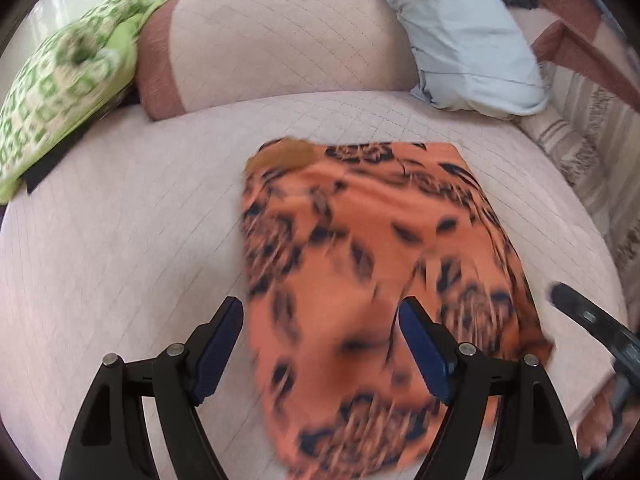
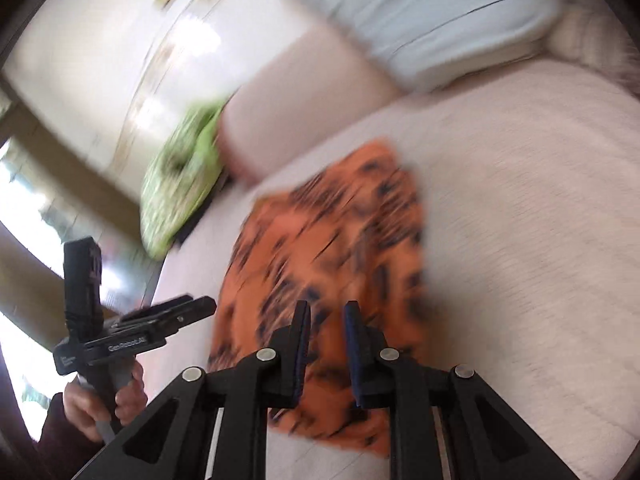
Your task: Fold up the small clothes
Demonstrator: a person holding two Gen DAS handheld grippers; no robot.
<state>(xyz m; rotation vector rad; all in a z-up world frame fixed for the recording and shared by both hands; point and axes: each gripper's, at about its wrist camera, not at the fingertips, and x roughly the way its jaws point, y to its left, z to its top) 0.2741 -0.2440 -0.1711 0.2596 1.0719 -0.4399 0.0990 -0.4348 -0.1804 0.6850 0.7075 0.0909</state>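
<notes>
Orange garment (image 1: 360,248) flat on sofa (image 1: 120,240) | left hand-held gripper (image 1: 320,320) released | right hand-held gripper (image 2: 328,312) seemingly empty, nearly clenched

I count one orange cloth with black leaf print (image 1: 360,248) on the bed. At ten o'clock I see one green-and-white patterned cushion (image 1: 60,84), at twelve one pale pink quilted bolster (image 1: 280,40), at one o'clock one light blue pillow (image 1: 464,36). Two black handheld grippers are visible.

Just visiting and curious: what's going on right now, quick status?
Left gripper open, empty. Right gripper nearly shut, nothing visibly pinched. Orange patterned cloth lying on sofa seat. Nothing blocking.
</notes>
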